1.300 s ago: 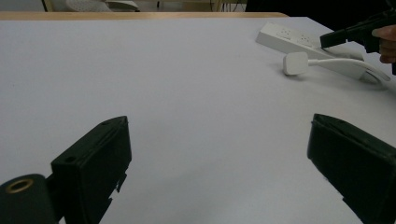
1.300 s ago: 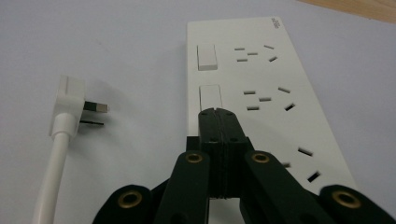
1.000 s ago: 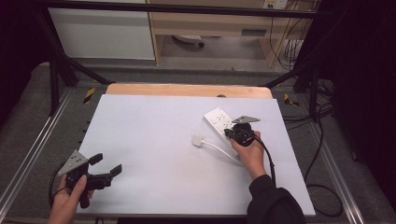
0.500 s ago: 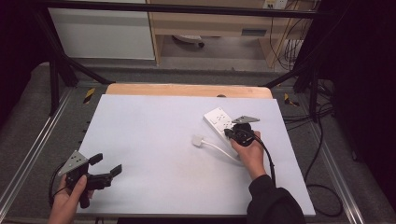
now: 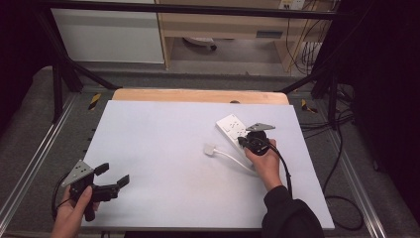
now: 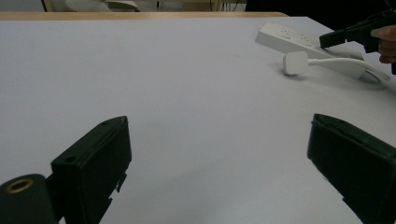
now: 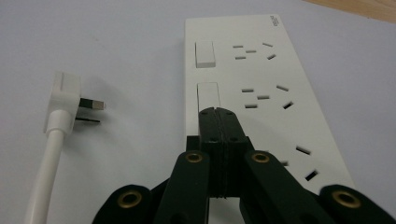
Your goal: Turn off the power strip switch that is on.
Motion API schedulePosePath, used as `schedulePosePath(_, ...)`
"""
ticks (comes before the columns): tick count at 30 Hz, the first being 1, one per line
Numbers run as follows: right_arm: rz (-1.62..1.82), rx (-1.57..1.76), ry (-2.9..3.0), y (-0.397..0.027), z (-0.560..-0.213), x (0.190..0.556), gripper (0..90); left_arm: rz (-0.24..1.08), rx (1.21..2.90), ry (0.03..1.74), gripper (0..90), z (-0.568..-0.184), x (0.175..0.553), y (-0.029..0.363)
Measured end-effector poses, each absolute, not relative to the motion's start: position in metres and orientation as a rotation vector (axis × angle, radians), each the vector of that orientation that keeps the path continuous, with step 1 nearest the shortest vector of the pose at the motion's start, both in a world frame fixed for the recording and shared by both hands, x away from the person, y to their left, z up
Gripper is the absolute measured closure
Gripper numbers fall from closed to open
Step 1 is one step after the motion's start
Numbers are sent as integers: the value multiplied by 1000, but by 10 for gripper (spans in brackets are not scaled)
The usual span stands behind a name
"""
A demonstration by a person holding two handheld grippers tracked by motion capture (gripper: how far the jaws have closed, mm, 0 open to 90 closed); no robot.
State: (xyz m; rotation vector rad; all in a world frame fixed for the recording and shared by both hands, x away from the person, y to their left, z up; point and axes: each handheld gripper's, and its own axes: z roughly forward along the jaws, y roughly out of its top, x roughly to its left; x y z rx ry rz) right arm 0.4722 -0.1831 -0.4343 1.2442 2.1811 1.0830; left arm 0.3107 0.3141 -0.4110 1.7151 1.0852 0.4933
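A white power strip (image 5: 230, 126) (image 7: 261, 70) (image 6: 289, 35) lies flat at the right of the white tabletop (image 5: 158, 134). Its white plug (image 5: 210, 148) (image 7: 63, 100) (image 6: 295, 63) rests loose on the table to its left, prongs bare, on a white cable (image 5: 233, 158). My right gripper (image 5: 242, 141) (image 7: 218, 114) is shut with nothing between its pads. Its tip sits on the strip at the near end of the second rocker switch (image 7: 208, 95). My left gripper (image 5: 113, 174) (image 6: 219, 123) hovers open and empty over the near left corner.
A wooden strip (image 5: 198, 95) runs along the table's far edge. Metal rails (image 5: 34, 163) flank the table, and dark cables (image 5: 337, 168) lie on the floor at the right. A first rocker switch (image 7: 204, 53) lies farther along the strip.
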Motion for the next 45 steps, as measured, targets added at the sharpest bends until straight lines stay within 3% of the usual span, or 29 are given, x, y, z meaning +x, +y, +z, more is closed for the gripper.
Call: schedulePosePath(45, 1082, 1249, 2188, -183, -434, 473, 900, 491, 1725, 1083, 63, -411, 311, 314)
